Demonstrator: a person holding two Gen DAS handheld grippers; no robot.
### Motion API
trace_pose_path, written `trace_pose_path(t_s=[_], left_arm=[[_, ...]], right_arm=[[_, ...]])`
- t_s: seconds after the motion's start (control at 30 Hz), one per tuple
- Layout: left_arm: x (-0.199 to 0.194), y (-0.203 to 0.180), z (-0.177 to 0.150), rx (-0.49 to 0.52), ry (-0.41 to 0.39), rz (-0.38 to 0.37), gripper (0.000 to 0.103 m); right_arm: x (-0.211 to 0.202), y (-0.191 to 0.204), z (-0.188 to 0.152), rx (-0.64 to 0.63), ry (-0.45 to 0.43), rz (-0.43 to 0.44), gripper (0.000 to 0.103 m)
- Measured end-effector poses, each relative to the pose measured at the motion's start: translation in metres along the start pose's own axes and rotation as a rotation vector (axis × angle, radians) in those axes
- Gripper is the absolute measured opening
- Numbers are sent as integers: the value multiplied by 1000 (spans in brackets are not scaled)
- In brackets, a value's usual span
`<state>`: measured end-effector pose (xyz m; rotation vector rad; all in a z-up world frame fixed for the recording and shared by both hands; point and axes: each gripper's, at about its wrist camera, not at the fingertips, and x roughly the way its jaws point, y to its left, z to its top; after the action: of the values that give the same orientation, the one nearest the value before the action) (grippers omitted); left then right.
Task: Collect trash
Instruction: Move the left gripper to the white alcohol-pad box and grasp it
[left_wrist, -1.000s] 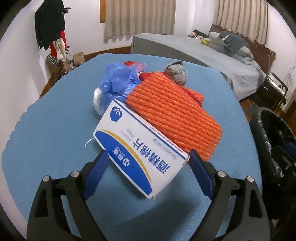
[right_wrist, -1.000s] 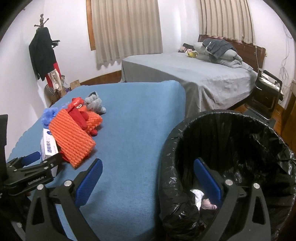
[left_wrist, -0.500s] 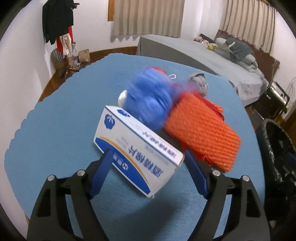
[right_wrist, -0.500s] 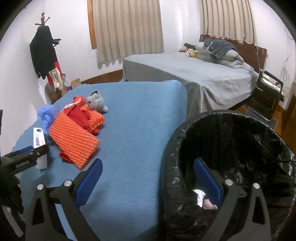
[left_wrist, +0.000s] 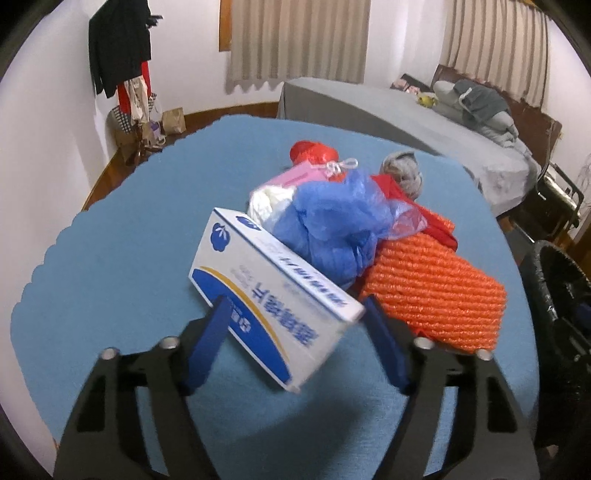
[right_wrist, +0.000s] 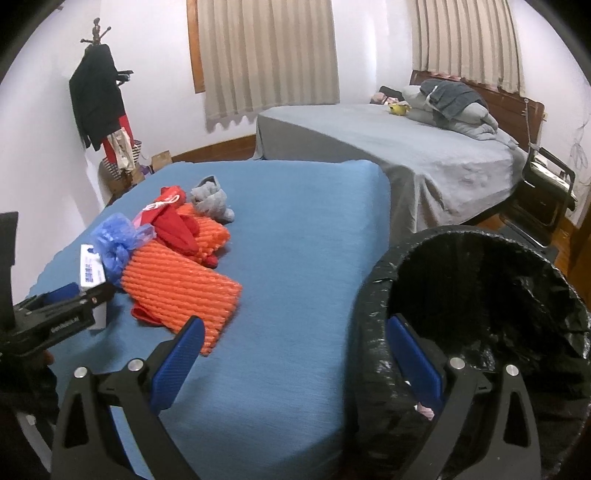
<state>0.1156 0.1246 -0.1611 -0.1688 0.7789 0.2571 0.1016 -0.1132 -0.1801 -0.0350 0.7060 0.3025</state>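
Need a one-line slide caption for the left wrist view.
Left gripper closing around a white-and-blue box beside orange netting and a blue bag on the blue table.

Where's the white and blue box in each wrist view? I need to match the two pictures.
Left wrist: the box sits centre frame, tilted, between the left gripper fingers, which have just been closing on it.
Right wrist: the box is at the far left edge, mostly hidden behind the left gripper.
Shared landmark: the orange foam net, lying right beside the box in both views.
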Motion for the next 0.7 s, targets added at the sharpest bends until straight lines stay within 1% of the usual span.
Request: trace_pose_path(t_s=[0.13,0.27,0.37,0.43,0.53,0.63,0.7], left_arm=[[-5,18,5,-20,0,-53,49],[-8,44,4,-26,10,-23,47],[-12,59,1,-38,12,-8,49],[-14,66,1,-50,12,-13,52],[-13,68,3,-74,15,-30,60],[-7,63,4,-76,17,-25,61],[-3,62,5,-84,14,-7,60]], right_arm=[[5,9,0,-13,7,16,97],[11,19,1,-26,16,33,97],[15,26,3,-37,18,43,97],[17,31,3,-42,20,49,97],[21,36,4,-50,24,53,97],[24,41,6,-59,23,54,97],[26,44,8,-63,22,52,97]])
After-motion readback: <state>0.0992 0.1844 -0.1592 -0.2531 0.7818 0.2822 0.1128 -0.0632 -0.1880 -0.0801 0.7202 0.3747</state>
